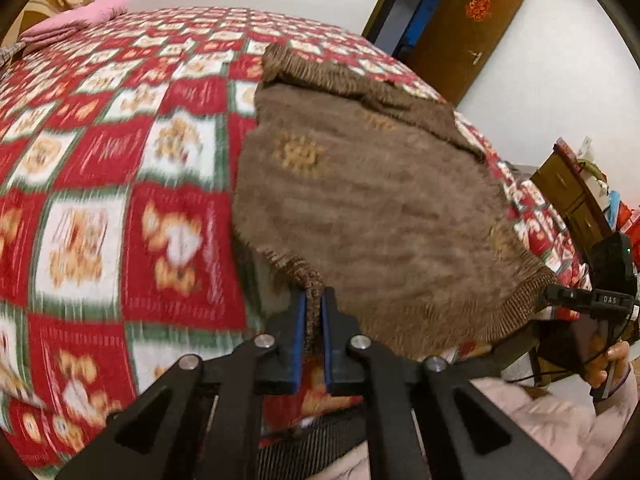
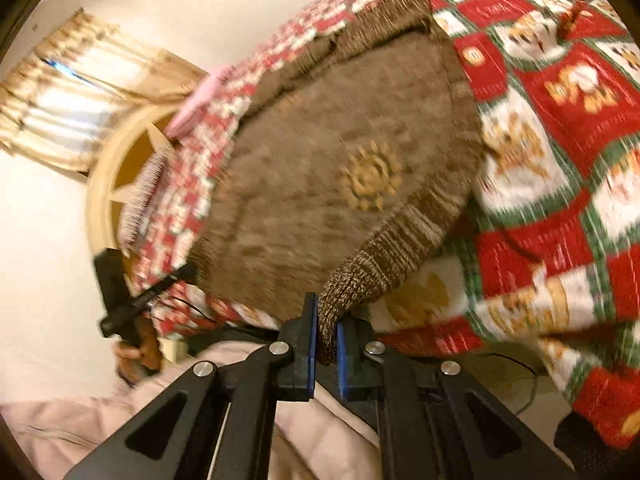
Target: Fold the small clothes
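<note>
A small brown knitted sweater (image 1: 360, 208) lies spread on the bed (image 1: 100, 208), over a red, white and green patchwork cover, with its ribbed hem at the near edge of the mattress and its neck toward the far side. The left gripper (image 1: 314, 320) has its jaws closed on the near left corner of the hem; the right gripper (image 2: 326, 328) has its jaws closed on the near right corner, where the ribbed band bunches up between the blue pads (image 2: 313, 340). Both corners look lifted slightly off the cover, though motion blur makes that hard to confirm.

The risks lie in the grip and the lift. Each jaw pair holds only a thin bit of ribbing, so a quick pull could let a corner slip out. Uneven raising of the two hands would skew the fold line. The loose knit may also drag on the cover and wrinkle the far half rather than folding cleanly.
</note>
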